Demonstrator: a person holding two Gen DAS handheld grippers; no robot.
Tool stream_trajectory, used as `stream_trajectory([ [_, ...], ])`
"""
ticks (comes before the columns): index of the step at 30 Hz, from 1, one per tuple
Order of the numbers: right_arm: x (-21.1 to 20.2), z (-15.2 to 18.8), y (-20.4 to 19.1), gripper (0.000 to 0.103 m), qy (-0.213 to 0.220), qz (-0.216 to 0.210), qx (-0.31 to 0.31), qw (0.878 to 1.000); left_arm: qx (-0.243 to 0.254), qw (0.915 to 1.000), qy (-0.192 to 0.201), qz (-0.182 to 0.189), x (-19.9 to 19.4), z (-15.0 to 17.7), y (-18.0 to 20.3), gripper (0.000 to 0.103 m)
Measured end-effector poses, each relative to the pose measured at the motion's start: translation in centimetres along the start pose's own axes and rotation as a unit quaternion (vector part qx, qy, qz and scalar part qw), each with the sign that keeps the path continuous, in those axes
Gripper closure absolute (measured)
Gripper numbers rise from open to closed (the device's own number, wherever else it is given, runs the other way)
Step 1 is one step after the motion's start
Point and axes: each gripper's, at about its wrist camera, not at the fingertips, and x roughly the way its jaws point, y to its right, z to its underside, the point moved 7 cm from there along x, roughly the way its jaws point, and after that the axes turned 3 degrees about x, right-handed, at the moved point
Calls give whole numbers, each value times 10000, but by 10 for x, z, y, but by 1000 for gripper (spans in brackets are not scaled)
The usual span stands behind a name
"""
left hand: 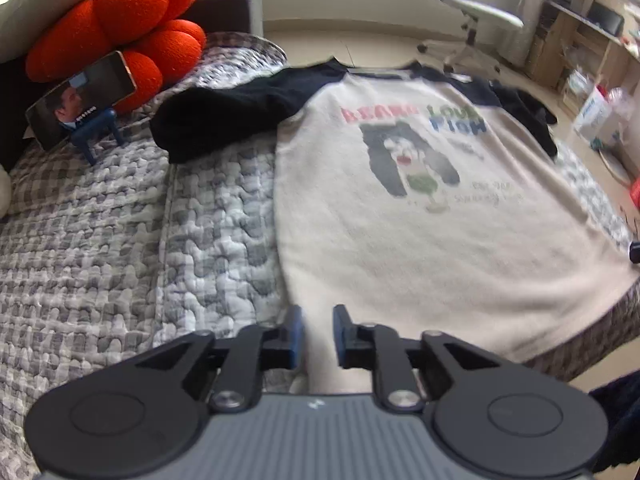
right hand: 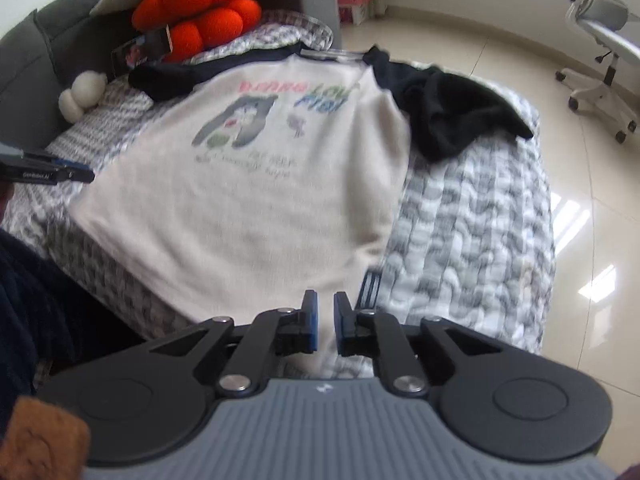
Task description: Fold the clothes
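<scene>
While both views are blurred by motion, a cream shirt (left hand: 400, 240) with black raglan sleeves lies front-up on a bed covered by a grey and white checked quilt (left hand: 120, 240). Its hem points toward the cameras and reaches the near edge of the bed; its collar points away. A cartoon animal and coloured lettering are printed on the chest. One black sleeve (left hand: 224, 120) stretches out flat to the left, and the other sleeve (right hand: 460, 116) lies bunched on the quilt at the right.

The left tongs (left hand: 318, 336) sit over the hem's left corner, spread slightly with cream cloth showing in the gap; whether they pinch it cannot be told. The right tongs (right hand: 326, 326) sit over the hem's right corner, also narrowly parted, and their hold is equally unclear.

An orange cushion (left hand: 120, 20) and a propped phone (left hand: 80, 100) rest at the head of the bed. A white office chair (right hand: 604, 52) stands on the tiled floor.
</scene>
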Motion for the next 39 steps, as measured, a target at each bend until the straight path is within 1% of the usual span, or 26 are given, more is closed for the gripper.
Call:
stream_trajectory([
  [2, -4, -10, -2, 89, 231, 83, 8, 9997, -178, 9998, 45, -124, 0, -5, -9, 72],
  [7, -6, -35, 3, 89, 647, 461, 66, 9968, -688, 9966, 157, -426, 3, -22, -29, 72],
  [9, -4, -46, 7, 89, 771, 601, 147, 9951, -904, 9944, 248, -494, 4, -31, -36, 68],
  [12, -5, -65, 10, 89, 1030, 793, 161, 9914, -1031, 9921, 301, -652, 8, -43, -41, 63],
  [16, -5, -91, 12, 89, 1439, 866, 347, 9852, -1129, 9897, 356, -801, 16, -57, -43, 60],
  [17, -3, -97, 13, 89, 1504, 903, 398, 9837, -1128, 9895, 362, -828, 20, -60, -43, 58],
  [19, 3, -106, 14, 89, 1542, 938, 507, 9823, -1260, 9879, 278, -856, 31, -62, -44, 58],
  [21, 8, -112, 14, 89, 1622, 880, 600, 9810, -1363, 9859, 294, -921, 37, -62, -53, 57],
  [23, 19, -115, 12, 88, 1501, 818, 716, 9827, -1462, 9838, 319, -990, 43, -63, -63, 58],
  [24, 23, -116, 10, 88, 1446, 832, 686, 9836, -1511, 9826, 332, -1024, 46, -63, -68, 58],
  [25, 26, -117, 6, 88, 1479, 833, 619, 9835, -1561, 9815, 344, -1058, 49, -63, -73, 58],
  [26, 30, -118, 3, 87, 1523, 797, 557, 9835, -1610, 9803, 357, -1092, 51, -63, -78, 58],
  [28, 43, -119, -2, 82, 1416, 789, 527, 9854, -1708, 9777, 382, -1159, 57, -64, -88, 58],
  [30, 55, -120, -7, 82, 1320, 778, 505, 9869, -1807, 9750, 407, -1227, 63, -64, -98, 58],
  [31, 60, -122, -8, 81, 1359, 737, 564, 9864, -1856, 9736, 420, -1261, 65, -64, -103, 58],
  [32, 64, -123, -8, 79, 1381, 703, 628, 9859, -1846, 9734, 433, -1287, 68, -67, -108, 58],
  [34, 78, -125, -7, 79, 1208, 735, 744, 9871, -1805, 9734, 460, -1337, 74, -72, -119, 57],
  [35, 83, -127, -9, 79, 1227, 718, 733, 9871, -1784, 9733, 473, -1362, 77, -75, -125, 55],
  [36, 88, -129, -11, 79, 1230, 707, 726, 9872, -1758, 9744, 455, -1323, 82, -78, -127, 53],
  [38, 100, -132, -16, 79, 1051, 760, 698, 9891, -1733, 9774, 405, -1143, 97, -83, -127, 49],
  [39, 102, -134, -22, 79, 1101, 726, 618, 9893, -1728, 9787, 387, -1040, 104, -85, -127, 48],
])
